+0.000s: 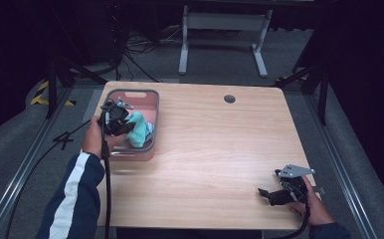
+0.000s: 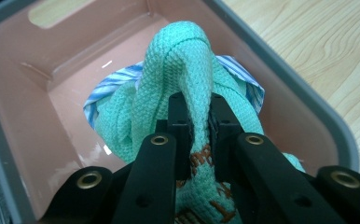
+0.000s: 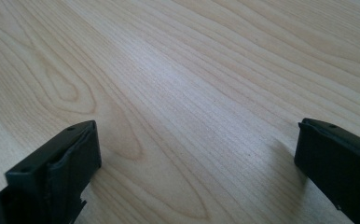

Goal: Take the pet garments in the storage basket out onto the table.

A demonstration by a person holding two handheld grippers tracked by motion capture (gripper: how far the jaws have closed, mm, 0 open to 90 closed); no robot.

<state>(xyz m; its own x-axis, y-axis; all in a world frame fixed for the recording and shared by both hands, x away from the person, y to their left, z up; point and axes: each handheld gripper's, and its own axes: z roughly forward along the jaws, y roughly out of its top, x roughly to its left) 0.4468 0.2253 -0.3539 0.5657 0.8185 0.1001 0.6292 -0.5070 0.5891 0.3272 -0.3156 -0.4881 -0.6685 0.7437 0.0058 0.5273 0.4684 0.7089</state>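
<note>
High view: left gripper (image 1: 122, 125) clamps mint cloth (image 1: 139, 128) inside basin (image 1: 152, 94) rim.

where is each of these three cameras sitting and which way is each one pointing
High view: above the person's side, facing forward and down on the wooden table; both forearms show.
Left gripper view: on the left gripper, looking into the pink bin; its jaws pinch the mint-green cloth.
Right gripper view: on the right gripper, facing bare tabletop; jaws wide apart.
Shared: high and left gripper views both show bin and cloth.
</note>
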